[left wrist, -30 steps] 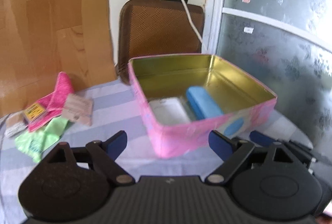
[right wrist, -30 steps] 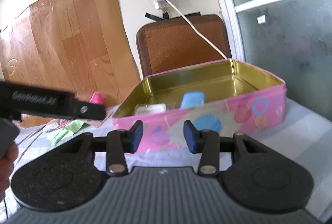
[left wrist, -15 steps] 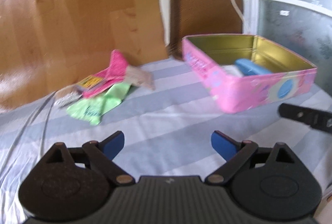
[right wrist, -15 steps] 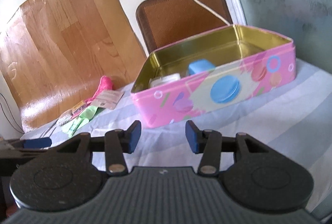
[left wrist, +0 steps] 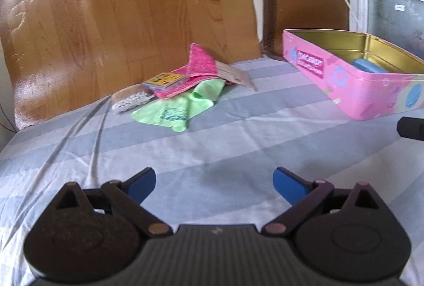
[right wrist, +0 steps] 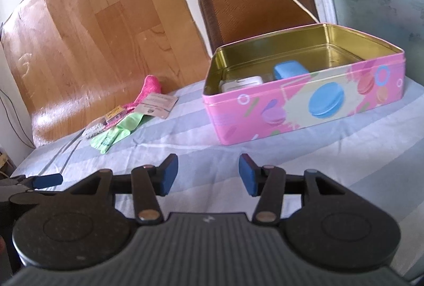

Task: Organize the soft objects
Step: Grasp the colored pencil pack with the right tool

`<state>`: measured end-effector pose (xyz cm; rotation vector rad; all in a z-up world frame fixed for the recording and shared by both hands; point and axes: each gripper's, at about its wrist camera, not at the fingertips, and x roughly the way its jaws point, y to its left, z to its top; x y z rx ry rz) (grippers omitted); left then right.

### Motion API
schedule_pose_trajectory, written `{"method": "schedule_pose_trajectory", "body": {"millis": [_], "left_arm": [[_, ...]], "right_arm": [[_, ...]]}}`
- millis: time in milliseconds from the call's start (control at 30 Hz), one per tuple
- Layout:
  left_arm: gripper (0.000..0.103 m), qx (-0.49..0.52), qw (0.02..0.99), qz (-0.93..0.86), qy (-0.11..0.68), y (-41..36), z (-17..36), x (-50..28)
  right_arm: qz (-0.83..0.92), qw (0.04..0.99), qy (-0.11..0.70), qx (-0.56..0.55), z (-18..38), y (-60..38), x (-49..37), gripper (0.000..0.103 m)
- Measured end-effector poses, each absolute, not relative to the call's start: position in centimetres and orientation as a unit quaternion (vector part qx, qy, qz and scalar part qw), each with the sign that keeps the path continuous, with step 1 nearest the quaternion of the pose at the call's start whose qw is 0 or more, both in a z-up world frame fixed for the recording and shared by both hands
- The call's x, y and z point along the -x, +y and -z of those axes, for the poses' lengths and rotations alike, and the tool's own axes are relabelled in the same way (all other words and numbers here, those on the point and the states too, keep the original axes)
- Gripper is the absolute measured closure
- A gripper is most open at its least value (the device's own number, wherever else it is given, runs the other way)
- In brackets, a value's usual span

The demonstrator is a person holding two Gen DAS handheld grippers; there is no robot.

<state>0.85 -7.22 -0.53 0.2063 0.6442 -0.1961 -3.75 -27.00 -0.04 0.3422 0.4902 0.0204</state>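
Broadly, a striped sheet (left wrist: 238, 132) covers the whole surface, with a wood-grain board (right wrist: 100, 29) leaning on the wall behind it and a brown chair back (right wrist: 254, 2) beside that. On the sheet sits an open pink tin (right wrist: 304, 103), gold inside, with a blue pad (right wrist: 288, 70) and a white item (right wrist: 242, 82) lying at its near-left end. Well apart from the tin, close to the board, lies a small heap of soft things: a green cloth (left wrist: 182, 103) in front, a pink cloth (left wrist: 197, 68) partly on top of it with a paper tag (left wrist: 234, 74), a yellow-labelled pack (left wrist: 164, 80) and a dotted piece (left wrist: 131, 100) at the heap's left edge.

The left gripper (left wrist: 214, 184) hovers over bare sheet, facing the heap; its jaws have just been opening and stand wide with nothing between them. The right gripper (right wrist: 208, 174) faces the tin's near wall, jaws about half apart after just opening a little, also empty. The left gripper's blue fingertip (right wrist: 47, 180) shows at the right view's left edge.
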Motion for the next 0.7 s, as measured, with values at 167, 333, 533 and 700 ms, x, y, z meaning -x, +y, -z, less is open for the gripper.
{"method": "schedule_pose_trajectory", "body": {"millis": [167,333,533,700], "left_arm": [[0.003,-0.105,0.941,0.08,0.311,-5.8,0.9,-1.3],[0.003,-0.1,0.941,0.065,0.315,-4.2,1.2,-2.0],[0.003,-0.1,0.942,0.046,0.316,-2.4,1.6,-2.9],[0.002,-0.091,0.943,0.033,0.319,-0.9,1.9,-3.8]], "right_arm": [[-0.017,0.956,0.247,-0.159,0.0,-25.9,3.2,0.049],[-0.024,0.954,0.256,-0.152,0.2,-24.7,2.6,0.049],[-0.035,0.953,0.266,-0.14,0.2,-23.2,1.8,0.049],[-0.049,0.953,0.273,-0.125,0.1,-22.0,1.0,0.049]]}}
